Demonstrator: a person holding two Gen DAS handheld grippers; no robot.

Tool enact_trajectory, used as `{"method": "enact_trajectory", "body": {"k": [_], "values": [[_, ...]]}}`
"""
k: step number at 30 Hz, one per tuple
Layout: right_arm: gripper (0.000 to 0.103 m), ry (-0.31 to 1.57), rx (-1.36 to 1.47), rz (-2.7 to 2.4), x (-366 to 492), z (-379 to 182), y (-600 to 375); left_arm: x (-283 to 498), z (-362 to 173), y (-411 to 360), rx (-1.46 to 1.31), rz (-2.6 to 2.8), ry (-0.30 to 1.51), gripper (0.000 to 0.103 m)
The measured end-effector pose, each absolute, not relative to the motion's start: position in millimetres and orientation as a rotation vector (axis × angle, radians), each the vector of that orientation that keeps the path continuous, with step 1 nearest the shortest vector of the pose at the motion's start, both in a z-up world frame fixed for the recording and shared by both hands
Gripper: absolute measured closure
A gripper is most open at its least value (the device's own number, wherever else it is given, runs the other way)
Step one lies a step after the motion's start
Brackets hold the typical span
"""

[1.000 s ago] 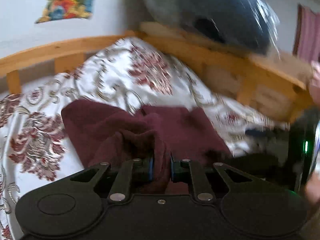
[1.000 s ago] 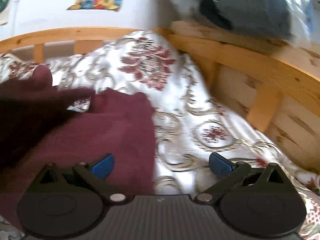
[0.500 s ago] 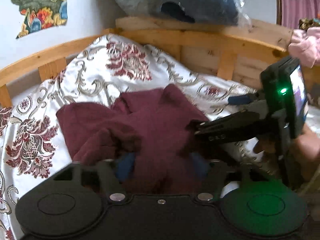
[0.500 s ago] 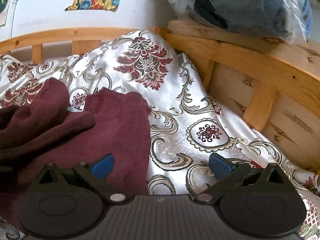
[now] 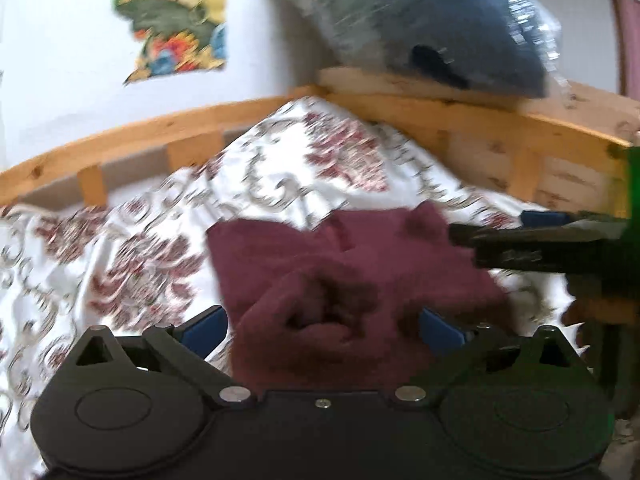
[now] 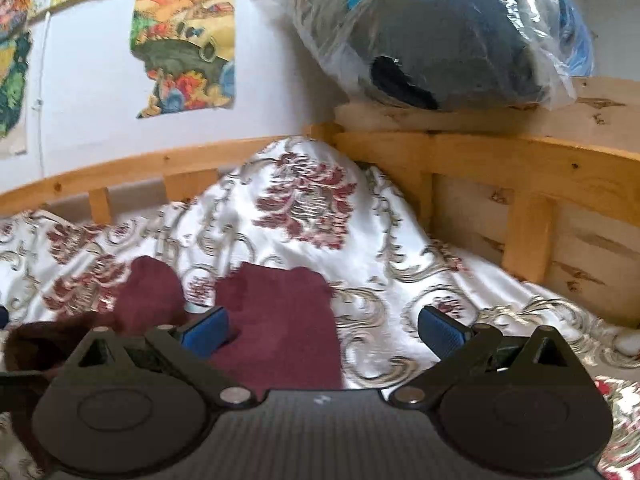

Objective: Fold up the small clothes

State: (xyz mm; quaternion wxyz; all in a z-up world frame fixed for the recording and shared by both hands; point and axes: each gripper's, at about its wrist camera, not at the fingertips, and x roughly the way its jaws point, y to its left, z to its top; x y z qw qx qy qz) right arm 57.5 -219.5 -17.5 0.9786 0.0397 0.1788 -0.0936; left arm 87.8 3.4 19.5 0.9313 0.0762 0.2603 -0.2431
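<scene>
A small maroon garment (image 5: 340, 276) lies bunched on the patterned white-and-red bedspread (image 5: 132, 264). In the left wrist view my left gripper (image 5: 322, 330) is open, its blue pads either side of a rumpled fold of the garment, not clamping it. The right gripper's arm (image 5: 532, 246) reaches in from the right over the garment's far right edge. In the right wrist view the garment (image 6: 280, 328) lies at lower left, and my right gripper (image 6: 322, 330) is open above its right edge and the bedspread (image 6: 400, 280).
A wooden bed frame (image 6: 500, 168) runs along the back and right. A plastic-wrapped grey and blue cushion (image 6: 440, 32) rests on the headboard. Colourful posters (image 6: 184, 44) hang on the white wall.
My left gripper has opened and let go of the maroon garment, which now rests on the bed. Both grippers have pulled back and up a little; the right stays open.
</scene>
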Motion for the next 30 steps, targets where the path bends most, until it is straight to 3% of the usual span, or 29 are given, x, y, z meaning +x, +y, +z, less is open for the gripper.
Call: {"method": "enact_trajectory", "body": {"k": [10, 18, 30], "values": [[0.0, 0.325, 0.23, 0.049, 70, -15, -205, 81, -14, 3, 0.33, -0.457, 0.587, 0.001], [0.0, 0.537, 0.611, 0.232, 124, -42, -224, 79, -20, -2, 0.434, -0.446, 0.547, 0.002], [0.0, 0.589, 0.566, 0.205, 156, -47, -211, 75, -19, 4, 0.423, -0.533, 0.533, 0.024]]}}
